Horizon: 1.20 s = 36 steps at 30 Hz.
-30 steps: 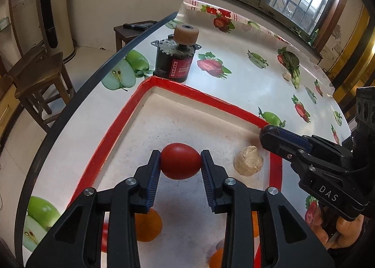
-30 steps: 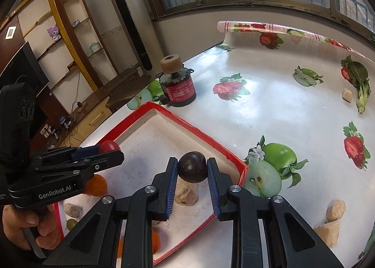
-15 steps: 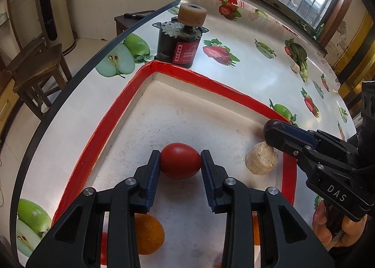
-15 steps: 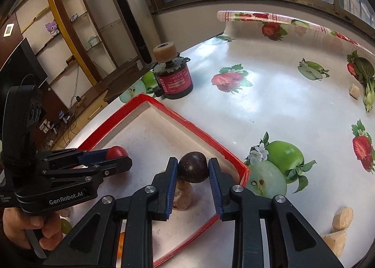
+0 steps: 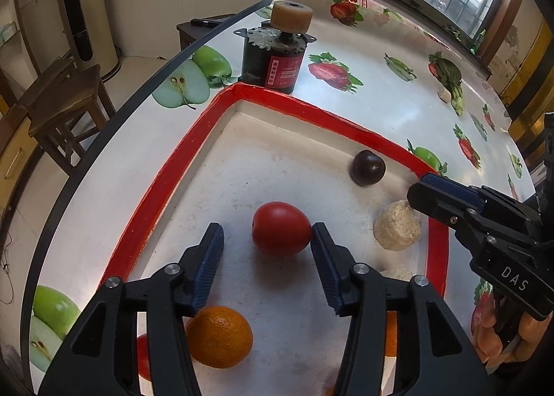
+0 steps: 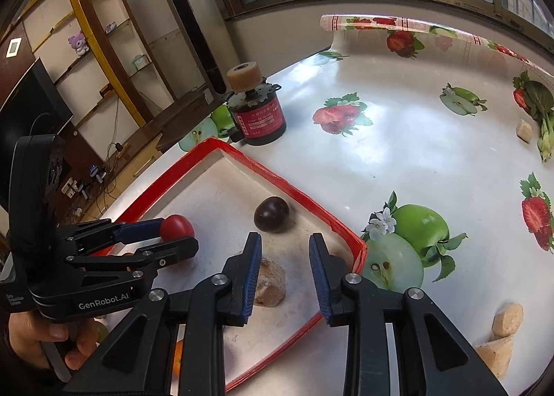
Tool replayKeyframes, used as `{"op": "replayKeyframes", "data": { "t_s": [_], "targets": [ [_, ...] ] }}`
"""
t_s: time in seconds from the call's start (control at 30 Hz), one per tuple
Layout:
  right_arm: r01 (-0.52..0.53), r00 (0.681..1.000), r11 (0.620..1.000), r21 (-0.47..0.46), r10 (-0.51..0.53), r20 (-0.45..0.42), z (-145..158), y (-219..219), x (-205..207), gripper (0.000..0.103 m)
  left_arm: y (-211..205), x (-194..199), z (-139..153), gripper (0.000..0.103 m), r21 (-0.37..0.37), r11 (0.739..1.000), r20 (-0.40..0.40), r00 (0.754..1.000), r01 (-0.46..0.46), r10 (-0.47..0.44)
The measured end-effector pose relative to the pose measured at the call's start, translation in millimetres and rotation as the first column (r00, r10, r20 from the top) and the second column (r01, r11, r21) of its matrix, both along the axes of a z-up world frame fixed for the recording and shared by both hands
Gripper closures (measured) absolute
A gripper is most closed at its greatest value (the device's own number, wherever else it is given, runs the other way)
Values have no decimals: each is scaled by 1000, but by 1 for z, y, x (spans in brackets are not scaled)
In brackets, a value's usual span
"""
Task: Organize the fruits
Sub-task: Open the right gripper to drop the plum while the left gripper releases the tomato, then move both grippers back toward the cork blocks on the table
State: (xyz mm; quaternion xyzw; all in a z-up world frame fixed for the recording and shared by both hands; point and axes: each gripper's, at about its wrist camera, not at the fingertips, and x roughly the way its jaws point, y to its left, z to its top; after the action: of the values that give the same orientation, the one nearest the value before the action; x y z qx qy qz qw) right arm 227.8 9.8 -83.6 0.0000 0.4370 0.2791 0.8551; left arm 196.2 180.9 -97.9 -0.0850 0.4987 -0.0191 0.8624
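A red-rimmed white tray (image 5: 194,153) lies on the fruit-print table. A red tomato (image 5: 281,233) rests on the tray floor between the open jaws of my left gripper (image 5: 266,243), touching the right finger. A dark plum (image 5: 367,167) lies near the tray's far right corner. In the right wrist view the plum (image 6: 271,214) lies just ahead of my open, empty right gripper (image 6: 284,250). The tomato (image 6: 176,227) shows there beside the left gripper's fingers (image 6: 138,226). An orange (image 5: 220,337) lies under my left finger.
A beige lump (image 5: 397,230) sits in the tray by the right rim. A black-and-red motor with a tan wheel (image 5: 275,53) stands beyond the tray. Beige chunks (image 6: 507,319) lie on the table at right. The table edge (image 5: 104,132) runs left, with wooden stools below.
Both grippers have opened. The tomato and the plum were let go and now rest on the tray floor. The right gripper has drawn back a little from the plum.
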Motion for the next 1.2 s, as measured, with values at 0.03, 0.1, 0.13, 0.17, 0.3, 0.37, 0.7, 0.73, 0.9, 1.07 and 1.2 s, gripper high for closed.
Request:
{"op": "replayKeyframes", "data": {
  "t_s": [0.03,0.1,0.13,0.17,0.3,0.37,0.7,0.73,0.9,1.07,1.2],
  "targets": [
    [0,1000,1000,-1,0,2,1,-1,-1,71,1,-1,1,46,1,1000,1,1000,-2,2],
    [2,1000,1000,2,-2,8,4,-2,-3,70,1,-4,3,42,6,1000,9,1000,-7,7],
    [3,1000,1000,5,-3,11,6,-3,-4,70,1,-6,5,42,6,1000,14,1000,-8,8],
    [3,1000,1000,8,-3,15,8,-5,-6,70,2,-8,6,42,6,1000,18,1000,-9,9],
    [3,999,1000,16,-4,36,18,-11,-16,67,1,-17,12,42,10,1000,33,999,-10,10],
    [3,999,1000,18,-4,43,23,-14,-21,66,0,-21,15,42,5,1000,39,999,-11,11],
    [34,997,999,23,-35,68,37,-45,-44,65,-15,-44,31,42,-12,1000,78,997,6,-5],
    [39,997,999,24,-40,69,37,-49,-46,65,-17,-46,33,42,-14,1000,83,997,10,-8],
    [68,995,997,31,-70,71,41,-70,-56,65,-27,-54,38,38,-25,999,93,995,23,-21],
    [102,992,994,34,-104,73,43,-92,-62,65,-42,-59,45,38,-38,998,107,993,48,-44],
    [132,988,991,37,-134,76,44,-109,-66,65,-58,-61,52,38,-38,996,119,990,80,-75]
  ]
}}
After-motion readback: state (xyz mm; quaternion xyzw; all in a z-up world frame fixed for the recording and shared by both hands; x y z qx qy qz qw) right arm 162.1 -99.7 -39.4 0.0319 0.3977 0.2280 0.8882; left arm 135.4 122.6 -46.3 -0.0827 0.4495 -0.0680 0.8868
